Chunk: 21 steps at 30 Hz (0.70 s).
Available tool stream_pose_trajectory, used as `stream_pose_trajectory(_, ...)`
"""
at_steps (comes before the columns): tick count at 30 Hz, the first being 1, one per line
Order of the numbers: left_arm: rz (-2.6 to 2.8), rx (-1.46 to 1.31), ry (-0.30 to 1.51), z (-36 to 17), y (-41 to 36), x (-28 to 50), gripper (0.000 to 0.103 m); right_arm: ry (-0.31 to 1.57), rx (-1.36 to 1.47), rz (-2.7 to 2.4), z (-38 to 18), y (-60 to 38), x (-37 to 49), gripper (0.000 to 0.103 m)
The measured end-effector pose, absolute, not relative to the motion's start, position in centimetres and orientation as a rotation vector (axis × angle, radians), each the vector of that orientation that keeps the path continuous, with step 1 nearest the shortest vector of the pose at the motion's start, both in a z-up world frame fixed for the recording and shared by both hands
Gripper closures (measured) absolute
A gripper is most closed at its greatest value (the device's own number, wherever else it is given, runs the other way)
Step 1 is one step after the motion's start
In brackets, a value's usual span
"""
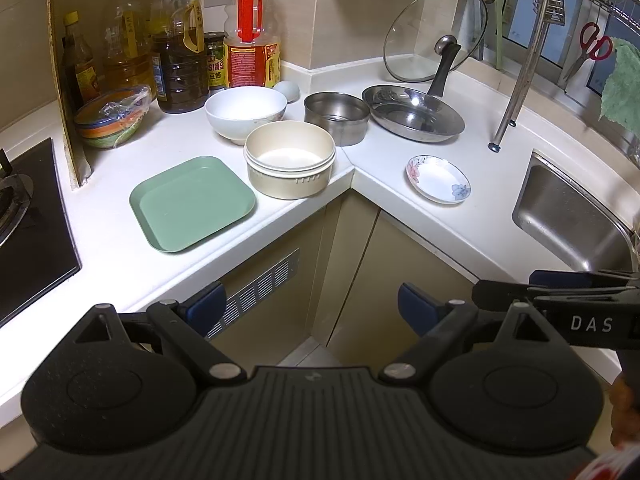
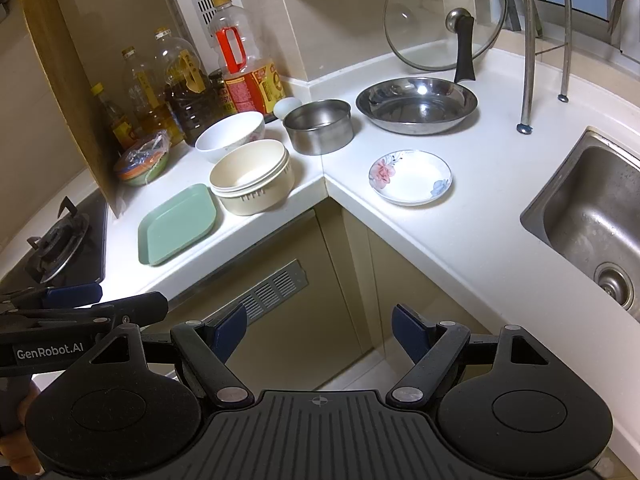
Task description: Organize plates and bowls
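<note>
Down on the white counter [image 1: 120,248] the dishes sat in a loose cluster around the inside corner. The cream round container [image 1: 290,160] stood right at the corner edge, and at its 11 o'clock, touching or just beside it, was the white ceramic bowl [image 1: 245,111]. At its 2 o'clock stood the steel pot [image 1: 337,117], and further out at 2 o'clock lay the steel frying pan [image 1: 414,112], its black handle pointing back toward the glass lid [image 1: 434,32] that leaned against the wall. At the cream container's 8 o'clock, the green square plate [image 1: 192,203] lay flat near the counter's front edge. Across the corner, at 3 o'clock, the small floral saucer [image 2: 410,177] sat alone, well apart from the rest.

Further out, at 10 o'clock, a plastic-wrapped striped bowl [image 1: 112,117] sat before a row of oil bottles [image 1: 251,40]. The gas stove [image 2: 60,240] was at far left, the steel sink [image 2: 596,212] at far right.

Both tools hung off the counter, in front of the cabinet. The left tongs [image 1: 310,307] were spread wide, holding nothing. The right tongs [image 2: 319,330] were likewise spread, holding nothing, with the left tool's side visible at 9 o'clock.
</note>
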State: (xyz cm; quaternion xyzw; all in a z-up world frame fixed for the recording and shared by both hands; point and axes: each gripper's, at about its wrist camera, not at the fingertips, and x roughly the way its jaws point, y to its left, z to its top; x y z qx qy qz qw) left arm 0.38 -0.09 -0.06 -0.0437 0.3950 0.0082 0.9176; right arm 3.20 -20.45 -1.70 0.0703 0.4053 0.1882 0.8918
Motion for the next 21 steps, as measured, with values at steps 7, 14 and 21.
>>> stream_pose_trajectory(7,0.018,-0.091,0.813,-0.02,-0.07,0.4,0.011,0.842,0.145,0.392,-1.68,-20.39,3.35,0.023)
stream_pose_trajectory(14,0.018,-0.093,0.815,-0.1,-0.06,0.54,0.011,0.842,0.145,0.391,-1.76,-20.15,3.49,0.023)
stream_pose_trajectory(21,0.022,-0.103,0.817,-0.18,0.54,0.97,0.011,0.843,0.143,0.393,-1.82,-20.2,3.68,0.023)
